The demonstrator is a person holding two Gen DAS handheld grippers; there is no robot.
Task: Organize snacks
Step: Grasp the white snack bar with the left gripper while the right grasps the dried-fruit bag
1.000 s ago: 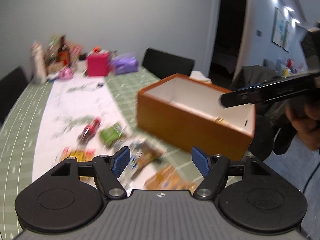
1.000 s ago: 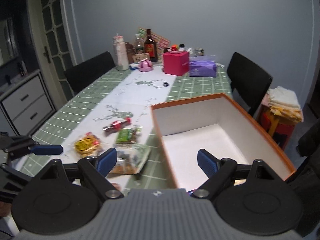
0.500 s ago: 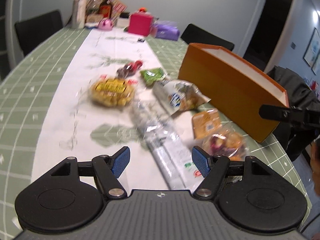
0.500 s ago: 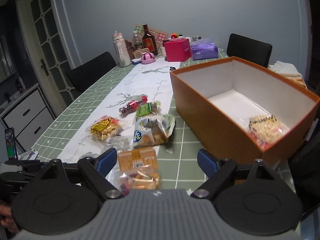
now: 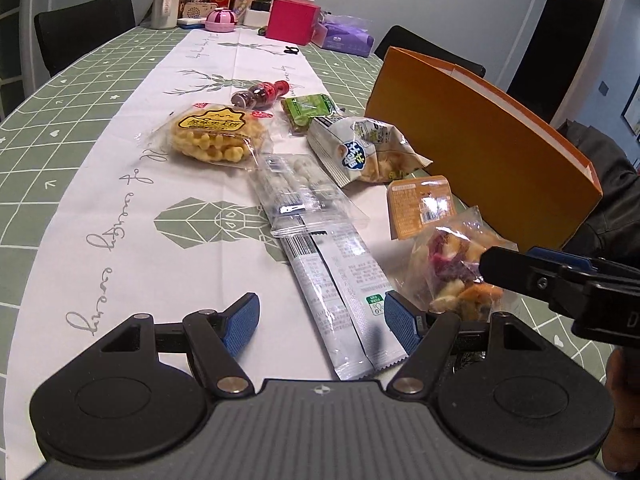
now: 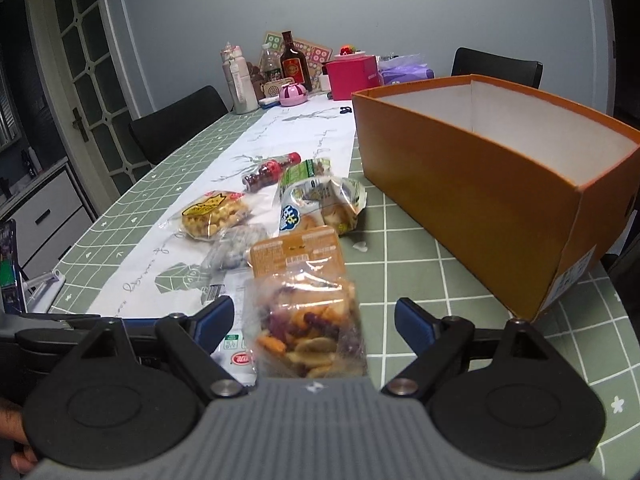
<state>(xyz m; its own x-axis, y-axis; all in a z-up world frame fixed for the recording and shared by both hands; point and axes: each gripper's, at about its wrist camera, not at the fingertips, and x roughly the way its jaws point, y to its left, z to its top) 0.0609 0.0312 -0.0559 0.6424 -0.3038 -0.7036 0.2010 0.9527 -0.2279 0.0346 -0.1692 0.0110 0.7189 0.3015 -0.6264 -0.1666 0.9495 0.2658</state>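
Both grippers hang low over the snack pile with their jaws wide apart and nothing between the pads. The right gripper (image 6: 314, 322) straddles the clear bag of mixed fruit chips (image 6: 308, 328), which lies on the worktop (image 6: 420, 276) directly ahead of it at 12 o'clock. This looks like the pick in hand. To do it well, lower until the pads flank the bag's full middle rather than its flimsy sealed edge, then close gently: the film is slack and the chips are brittle. Lift clear before swinging toward the orange box (image 6: 480, 184), which stands open at 1 o'clock of the bag with a tall near wall to clear.

The left gripper (image 5: 320, 320) has the long silver twin-stick packet (image 5: 340, 292) running under its right pad toward 11 o'clock; gripping it across its width would suit.

The fruit-chip bag is transparent and crinkled, showing purple, orange and pale slices. Just beyond it lies an orange-labelled flat packet (image 6: 296, 252), touching or overlapping its far end.
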